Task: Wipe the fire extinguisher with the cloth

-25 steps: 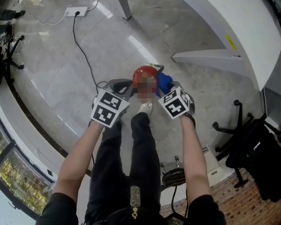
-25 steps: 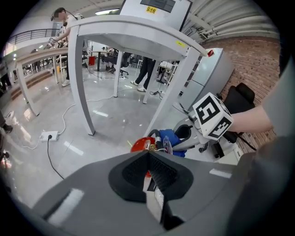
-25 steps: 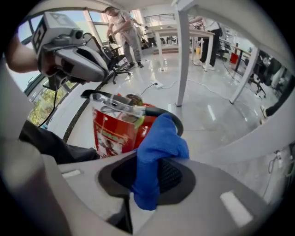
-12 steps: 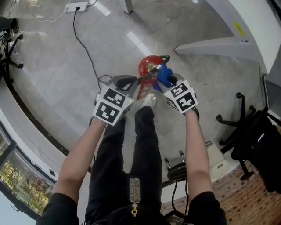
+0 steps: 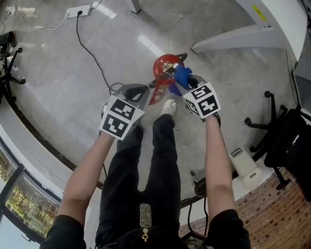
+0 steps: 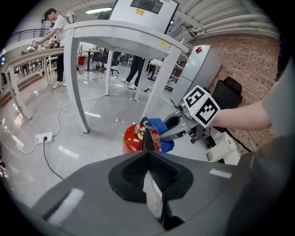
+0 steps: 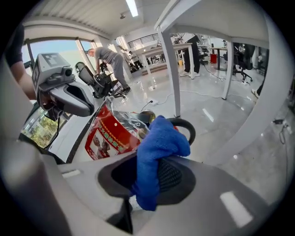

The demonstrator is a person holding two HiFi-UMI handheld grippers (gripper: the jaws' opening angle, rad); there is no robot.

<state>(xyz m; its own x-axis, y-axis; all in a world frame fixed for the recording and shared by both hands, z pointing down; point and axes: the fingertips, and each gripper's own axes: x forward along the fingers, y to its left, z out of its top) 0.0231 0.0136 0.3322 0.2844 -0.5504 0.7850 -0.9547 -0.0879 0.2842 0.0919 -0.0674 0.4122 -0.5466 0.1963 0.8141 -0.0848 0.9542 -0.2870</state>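
A red fire extinguisher (image 5: 162, 65) stands on the grey floor just ahead of the person's shoe. A red printed tag (image 5: 158, 92) hangs from its neck, and my left gripper (image 5: 147, 90) is shut on the tag's free end, holding it out to the left. In the left gripper view the tag (image 6: 148, 138) runs edge-on from my jaws to the extinguisher (image 6: 131, 140). My right gripper (image 5: 188, 86) is shut on a blue cloth (image 5: 181, 77), which sits against the extinguisher's top, beside the black handle (image 7: 188, 127). The right gripper view shows the cloth (image 7: 159, 147) bunched between the jaws and the tag (image 7: 110, 133) to its left.
White table legs (image 5: 228, 36) stand close behind the extinguisher. A black cable (image 5: 90, 46) runs from a power strip (image 5: 79, 11) toward my left gripper. An office chair base (image 5: 269, 121) and a white box (image 5: 245, 165) are at the right. People stand far off.
Both grippers have drifted up the picture with the extinguisher. My right gripper has rolled and carried the cloth closer onto the extinguisher's top. The tag now shows stretched out from my left gripper.
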